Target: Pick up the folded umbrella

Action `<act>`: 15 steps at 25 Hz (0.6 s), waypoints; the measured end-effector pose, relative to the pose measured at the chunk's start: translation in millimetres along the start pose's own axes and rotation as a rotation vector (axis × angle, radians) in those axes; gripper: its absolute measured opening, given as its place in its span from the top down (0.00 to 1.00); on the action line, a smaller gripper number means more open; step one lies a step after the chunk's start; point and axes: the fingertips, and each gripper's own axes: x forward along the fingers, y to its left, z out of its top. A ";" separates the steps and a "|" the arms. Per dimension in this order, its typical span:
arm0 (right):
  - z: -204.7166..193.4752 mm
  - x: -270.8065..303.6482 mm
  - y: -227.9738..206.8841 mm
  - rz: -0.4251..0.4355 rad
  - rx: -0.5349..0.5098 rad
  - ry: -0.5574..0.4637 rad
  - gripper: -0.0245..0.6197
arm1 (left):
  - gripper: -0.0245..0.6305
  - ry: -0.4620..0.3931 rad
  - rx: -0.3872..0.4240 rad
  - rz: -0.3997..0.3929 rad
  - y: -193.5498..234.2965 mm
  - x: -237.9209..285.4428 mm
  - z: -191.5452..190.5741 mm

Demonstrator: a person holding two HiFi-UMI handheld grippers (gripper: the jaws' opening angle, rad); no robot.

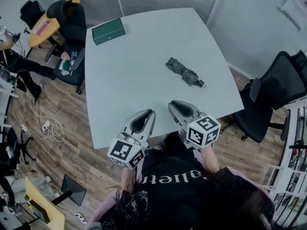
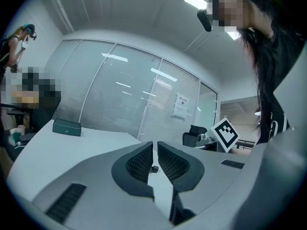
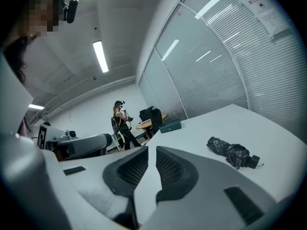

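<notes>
Folded umbrella [image 1: 184,72] lies diagonally, handle nearest; fingers of left gripper [image 1: 149,112] and right gripper [image 1: 173,104] closed.

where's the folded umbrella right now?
Head view: the folded umbrella lies on the right half of the white table, apart from and beyond the right tool, with the green box at the far-left corner.
</notes>
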 end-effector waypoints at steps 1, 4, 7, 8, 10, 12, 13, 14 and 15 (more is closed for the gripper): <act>3.3 3.8 -6.7 0.001 -0.005 0.006 0.87 | 0.89 -0.002 -0.002 0.007 2.7 4.9 1.5; 13.7 14.2 -28.5 0.006 -0.013 0.019 0.87 | 0.89 -0.005 -0.006 0.026 9.9 21.0 5.6; 21.5 23.5 -55.4 0.011 -0.023 0.036 0.87 | 0.89 -0.005 -0.008 0.044 13.7 39.0 10.5; 22.1 26.8 -65.1 0.010 -0.033 0.049 0.87 | 0.89 -0.004 -0.007 0.050 14.1 44.4 12.0; 21.5 34.1 -86.3 0.000 -0.068 0.078 0.87 | 0.89 -0.003 -0.005 0.062 15.6 54.0 14.2; 19.5 44.0 -109.0 -0.019 -0.119 0.112 0.86 | 0.89 -0.002 -0.001 0.076 19.0 62.4 16.9; 17.9 50.1 -120.3 -0.027 -0.147 0.133 0.84 | 0.89 -0.003 0.000 0.084 21.3 66.0 18.5; 15.9 56.7 -131.9 -0.035 -0.173 0.155 0.81 | 0.89 -0.004 0.001 0.092 23.7 69.3 20.1; 13.8 63.2 -144.0 -0.044 -0.199 0.177 0.79 | 0.89 -0.005 0.000 0.101 25.7 72.5 21.3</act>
